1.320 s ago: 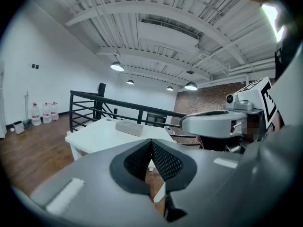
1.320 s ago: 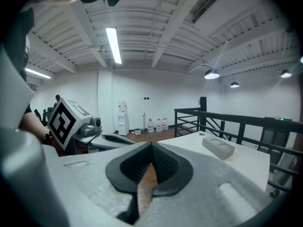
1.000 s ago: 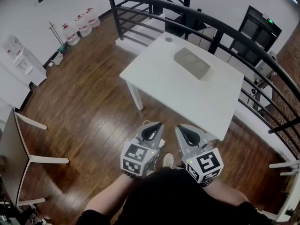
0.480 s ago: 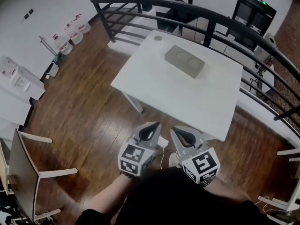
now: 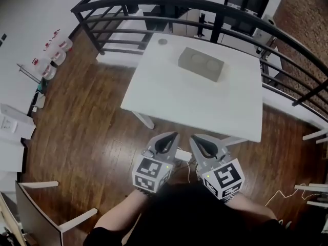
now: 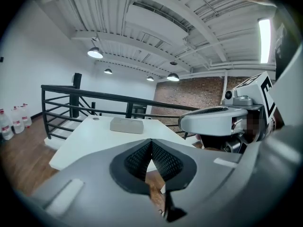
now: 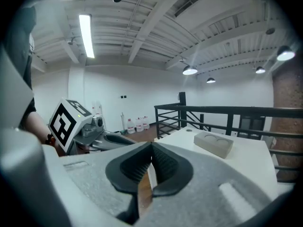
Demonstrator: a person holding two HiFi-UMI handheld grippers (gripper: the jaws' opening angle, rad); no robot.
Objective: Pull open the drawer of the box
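Note:
A grey box (image 5: 201, 64) with two round hollows on top lies on the far half of a white table (image 5: 195, 106). It also shows in the left gripper view as the grey box (image 6: 127, 125) and in the right gripper view as the grey box (image 7: 214, 143). Both grippers hang side by side over the wood floor, short of the table's near edge. My left gripper (image 5: 169, 139) is shut with nothing in it, and so is my right gripper (image 5: 197, 140). The box's drawer front cannot be made out.
A black metal railing (image 5: 205, 6) runs behind and to the right of the table. Water bottles (image 5: 54, 45) stand by the left wall. A chair (image 5: 46, 219) is at the lower left. A small round disc (image 5: 162, 42) lies on the table's far corner.
The view has swung and come nearer to the table, which now fills more of the middle. Both grippers have kept their place in front of me, shut.

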